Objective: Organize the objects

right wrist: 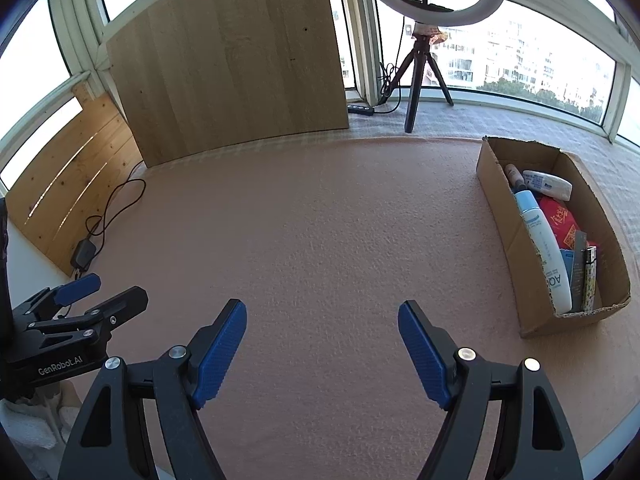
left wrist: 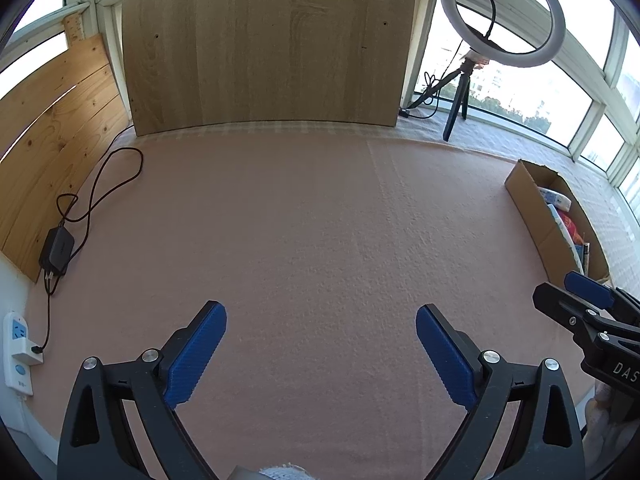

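Note:
A cardboard box [right wrist: 504, 216] stands at the right of the pink tablecloth [right wrist: 320, 220]. It holds a white and blue bottle [right wrist: 546, 248], a white tube [right wrist: 548, 185], a red packet [right wrist: 562, 220], a lighter [right wrist: 589, 280] and other small items. The box also shows in the left wrist view [left wrist: 532, 208]. My left gripper [left wrist: 320, 320] is open and empty over the cloth. My right gripper [right wrist: 322, 312] is open and empty, left of the box. Each gripper shows at the edge of the other's view, the right gripper [left wrist: 588, 300] and the left gripper [right wrist: 80, 296].
A wooden board [left wrist: 264, 44] stands at the back. A ring light on a tripod [right wrist: 416, 72] stands at the back right. A black power adapter [left wrist: 56, 250] with its cable lies at the left by a pine panel. A white power strip [left wrist: 16, 344] is at the left edge.

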`<state>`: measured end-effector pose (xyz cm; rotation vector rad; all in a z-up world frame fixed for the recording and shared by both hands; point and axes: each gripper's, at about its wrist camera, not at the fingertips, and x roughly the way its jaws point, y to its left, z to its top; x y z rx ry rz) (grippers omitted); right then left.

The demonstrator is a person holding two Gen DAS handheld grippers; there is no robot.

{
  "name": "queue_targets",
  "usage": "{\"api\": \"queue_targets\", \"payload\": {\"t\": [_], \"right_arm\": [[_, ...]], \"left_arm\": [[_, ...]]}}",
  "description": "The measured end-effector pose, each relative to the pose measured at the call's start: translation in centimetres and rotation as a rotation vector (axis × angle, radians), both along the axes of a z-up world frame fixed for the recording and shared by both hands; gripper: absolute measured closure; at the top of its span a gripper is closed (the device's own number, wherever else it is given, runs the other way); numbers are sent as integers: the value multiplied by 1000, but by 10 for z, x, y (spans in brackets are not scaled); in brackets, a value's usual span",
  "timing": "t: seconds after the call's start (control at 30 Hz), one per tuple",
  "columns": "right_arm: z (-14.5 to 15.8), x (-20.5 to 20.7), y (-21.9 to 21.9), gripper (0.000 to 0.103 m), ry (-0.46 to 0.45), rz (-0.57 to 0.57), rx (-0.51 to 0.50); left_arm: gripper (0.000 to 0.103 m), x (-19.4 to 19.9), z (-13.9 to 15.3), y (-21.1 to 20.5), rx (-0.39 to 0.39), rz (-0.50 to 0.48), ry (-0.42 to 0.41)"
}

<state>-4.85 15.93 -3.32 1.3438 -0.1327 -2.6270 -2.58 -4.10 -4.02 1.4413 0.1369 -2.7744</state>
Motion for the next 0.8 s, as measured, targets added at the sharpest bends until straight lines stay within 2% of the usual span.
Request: {"api": "queue_targets", "payload": {"t": [0.8], "right_arm": [[-6,-3,3,28,-22,-14,-10]], "left_arm": [[5,-7,-7,-2,-4,4,-20]]}}
